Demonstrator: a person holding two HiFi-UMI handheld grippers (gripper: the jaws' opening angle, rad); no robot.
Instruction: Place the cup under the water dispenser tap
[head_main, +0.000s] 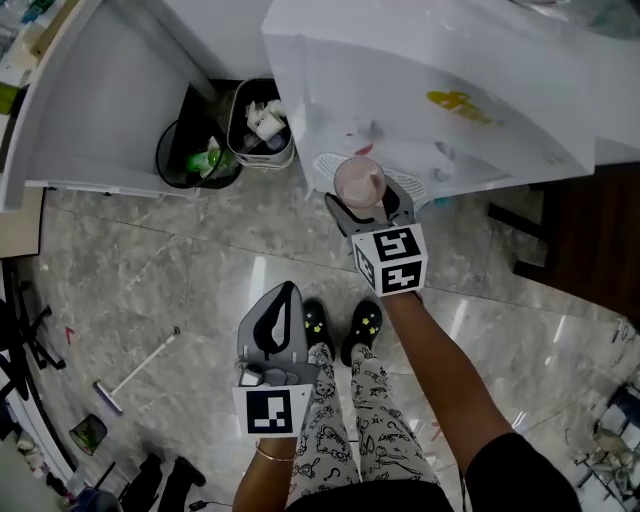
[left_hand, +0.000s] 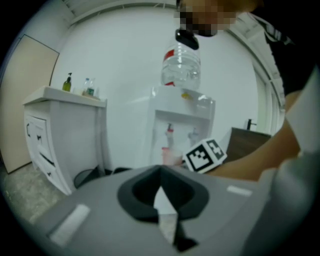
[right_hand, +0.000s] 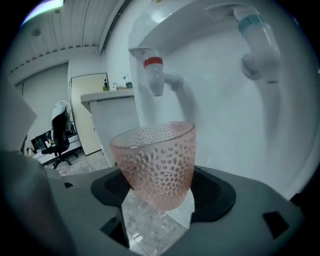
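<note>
A pink, dimpled, see-through cup (right_hand: 157, 162) sits upright between the jaws of my right gripper (right_hand: 160, 200), which is shut on its lower half. The red tap (right_hand: 154, 75) of the white water dispenser (head_main: 430, 90) hangs just above and behind the cup's rim. The blue tap (right_hand: 255, 40) is further right. In the head view the cup (head_main: 358, 182) and right gripper (head_main: 367, 198) are over the dispenser's white drip grille (head_main: 325, 165). My left gripper (head_main: 286, 292) hangs low over the floor, shut and empty, pointing at the dispenser (left_hand: 182, 125).
Two bins with rubbish (head_main: 195, 155) (head_main: 262, 125) stand left of the dispenser, beside a white cabinet (head_main: 100, 100). A dark wooden cabinet (head_main: 590, 240) is at the right. A mop (head_main: 135, 372) lies on the marble floor. The person's shoes (head_main: 340, 325) are below the dispenser.
</note>
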